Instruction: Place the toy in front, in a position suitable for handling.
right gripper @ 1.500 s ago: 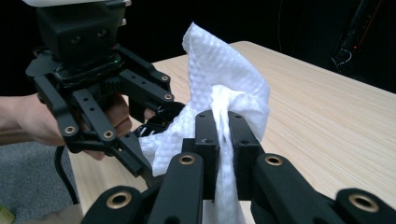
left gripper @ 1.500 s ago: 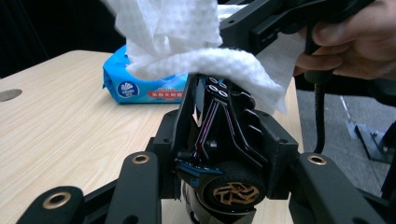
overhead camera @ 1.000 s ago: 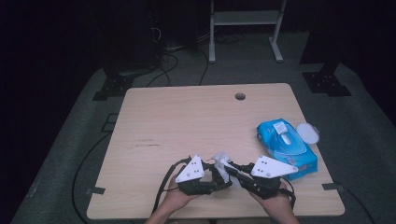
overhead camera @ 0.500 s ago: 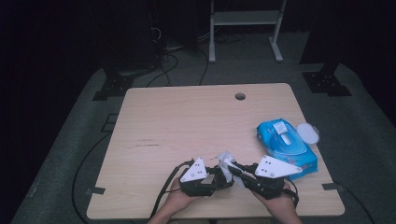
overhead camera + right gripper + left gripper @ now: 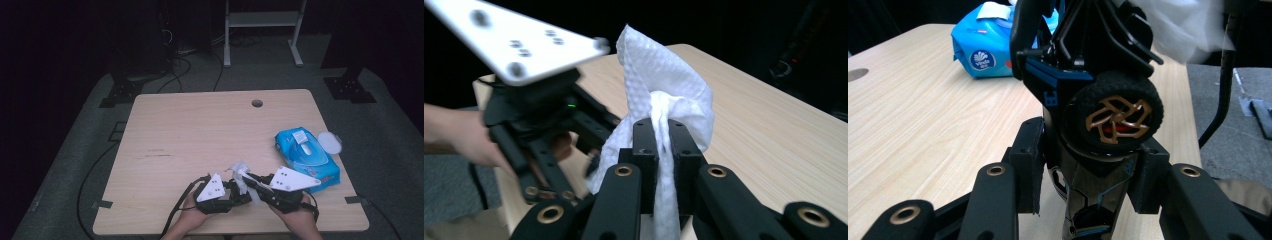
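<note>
Down at the near edge of the wooden table we have both hands working close together. Our left gripper has its jaws drawn in around a black toy car with blue trim, stood up on end between the pads; its rubber wheel with a bronze spoked rim faces the left gripper view, and the jaws have just been closing on the car's body. Our right gripper has its jaws pinched tight on a white wet wipe, which bunches up above the jaw tips and trails down between them. In the high view the left gripper and right gripper meet near the middle of the front edge, and the wipe sits right at the spot where they come together, against the car. Off to the right on the table lies a blue pack of wipes with its round lid flipped open, well apart from the hands.
</note>
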Action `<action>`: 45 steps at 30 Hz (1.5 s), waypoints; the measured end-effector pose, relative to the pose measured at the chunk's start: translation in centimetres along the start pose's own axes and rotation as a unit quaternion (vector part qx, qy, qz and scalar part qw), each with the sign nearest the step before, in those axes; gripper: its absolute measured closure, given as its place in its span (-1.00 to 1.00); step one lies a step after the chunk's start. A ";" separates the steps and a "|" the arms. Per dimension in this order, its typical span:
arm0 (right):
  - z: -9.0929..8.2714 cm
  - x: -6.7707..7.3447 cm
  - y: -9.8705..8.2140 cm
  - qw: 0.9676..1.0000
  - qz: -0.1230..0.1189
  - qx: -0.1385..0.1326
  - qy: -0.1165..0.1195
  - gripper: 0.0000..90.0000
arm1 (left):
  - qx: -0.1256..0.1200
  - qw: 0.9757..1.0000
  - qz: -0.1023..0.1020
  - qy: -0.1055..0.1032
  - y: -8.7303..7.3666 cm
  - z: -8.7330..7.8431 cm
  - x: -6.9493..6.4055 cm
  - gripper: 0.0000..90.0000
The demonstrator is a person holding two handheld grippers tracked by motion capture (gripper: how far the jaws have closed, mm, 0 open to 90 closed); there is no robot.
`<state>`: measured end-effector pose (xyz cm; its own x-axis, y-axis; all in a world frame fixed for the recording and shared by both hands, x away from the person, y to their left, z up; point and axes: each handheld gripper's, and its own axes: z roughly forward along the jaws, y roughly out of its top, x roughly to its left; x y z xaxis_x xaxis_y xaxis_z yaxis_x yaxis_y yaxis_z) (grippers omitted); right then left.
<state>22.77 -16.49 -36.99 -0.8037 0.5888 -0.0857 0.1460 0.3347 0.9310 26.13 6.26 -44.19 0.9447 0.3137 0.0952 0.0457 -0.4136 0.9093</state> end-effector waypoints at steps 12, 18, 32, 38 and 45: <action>0.6 1.2 0.7 1.000 -0.010 0.021 0.012 0.87 | 0.007 0.999 0.023 0.022 0.6 -0.4 -0.4 0.26; -0.1 -0.5 -0.3 1.000 0.018 0.019 -0.008 0.87 | -0.022 0.999 0.008 0.022 0.7 -1.2 0.1 0.34; -0.2 0.2 0.6 1.000 0.010 0.017 0.008 0.87 | -0.030 0.999 0.014 0.017 0.9 -0.6 -0.4 0.35; -0.4 -0.7 0.2 1.000 0.019 0.018 -0.002 0.86 | -0.034 0.999 0.018 0.014 0.8 -0.7 -0.6 0.35; -0.4 -0.7 -0.2 0.999 0.033 0.021 0.017 0.86 | -0.037 0.999 0.022 0.013 0.6 -0.8 -0.8 0.35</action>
<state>23.05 -17.21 -36.99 -0.8103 0.5859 -0.0120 0.2232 0.3276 0.9181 25.18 6.43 -43.36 0.9363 0.3195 0.1456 -0.0210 -0.3631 0.9315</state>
